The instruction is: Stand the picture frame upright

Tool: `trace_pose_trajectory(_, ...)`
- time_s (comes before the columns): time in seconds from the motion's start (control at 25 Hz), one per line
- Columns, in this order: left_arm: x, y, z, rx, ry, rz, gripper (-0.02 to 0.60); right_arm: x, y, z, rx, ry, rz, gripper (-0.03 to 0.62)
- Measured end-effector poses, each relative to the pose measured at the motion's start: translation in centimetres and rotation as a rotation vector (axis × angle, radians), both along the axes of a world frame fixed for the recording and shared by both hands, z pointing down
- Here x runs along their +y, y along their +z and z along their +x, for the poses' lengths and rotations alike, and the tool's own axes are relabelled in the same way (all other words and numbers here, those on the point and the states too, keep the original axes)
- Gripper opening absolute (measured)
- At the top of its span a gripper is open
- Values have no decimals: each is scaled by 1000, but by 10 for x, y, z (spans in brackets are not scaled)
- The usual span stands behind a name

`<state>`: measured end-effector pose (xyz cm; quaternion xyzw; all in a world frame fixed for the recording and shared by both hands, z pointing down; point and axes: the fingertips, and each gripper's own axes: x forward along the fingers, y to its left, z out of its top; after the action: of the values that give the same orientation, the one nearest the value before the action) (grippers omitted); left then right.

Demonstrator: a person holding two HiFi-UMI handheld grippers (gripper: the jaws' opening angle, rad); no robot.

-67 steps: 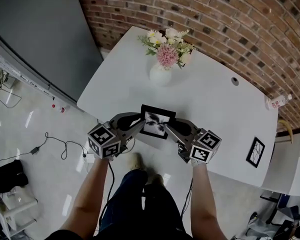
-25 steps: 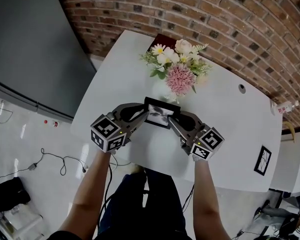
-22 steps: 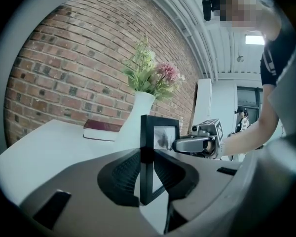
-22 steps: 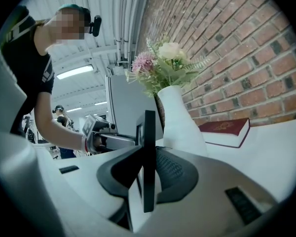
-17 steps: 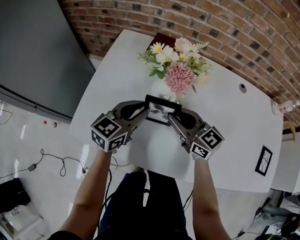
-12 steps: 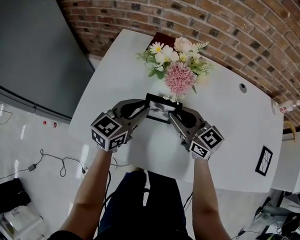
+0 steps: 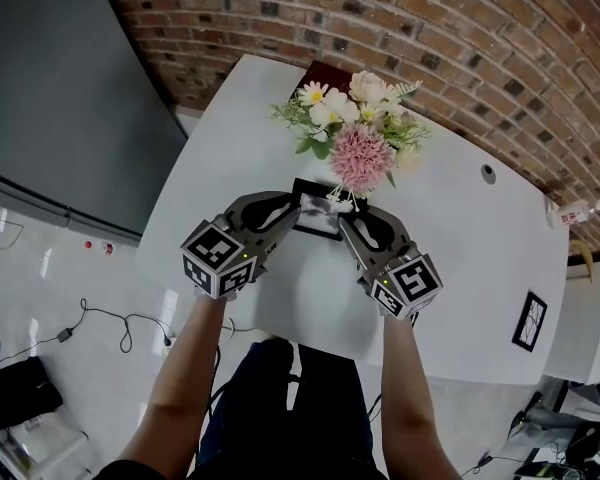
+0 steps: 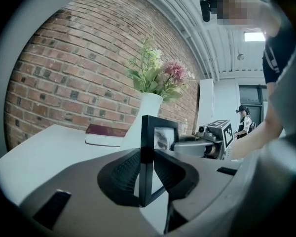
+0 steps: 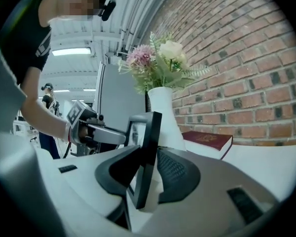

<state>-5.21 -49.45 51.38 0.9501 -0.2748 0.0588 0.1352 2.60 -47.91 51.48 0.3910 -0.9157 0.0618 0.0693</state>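
Note:
A black picture frame [image 7: 317,215] stands nearly upright on the white table [image 7: 460,258], just in front of the flower vase. My left gripper [image 7: 292,206] is shut on its left edge, and in the left gripper view the pads press both faces of the frame [image 8: 160,137]. My right gripper [image 7: 348,223] sits round the right edge. Its jaws have just been opening. In the right gripper view the frame [image 9: 147,147] leans loosely between the pads, with a gap at one side.
A white vase with pink and white flowers [image 7: 355,138] stands right behind the frame. A dark red book [image 7: 325,71] lies at the table's far edge by the brick wall. A second small frame [image 7: 527,321] lies at the table's right end, with a bottle [image 7: 570,211] beyond it.
The frame has moved a little toward the vase and now stands steeper. The right gripper has rolled and shifted slightly. The left gripper has held still.

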Motion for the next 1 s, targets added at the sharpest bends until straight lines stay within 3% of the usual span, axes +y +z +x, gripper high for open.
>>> trace_pose_trajectory(1.0,-18,3,5,25,-50,21,97,-20,-2,10,16,87,60,118)
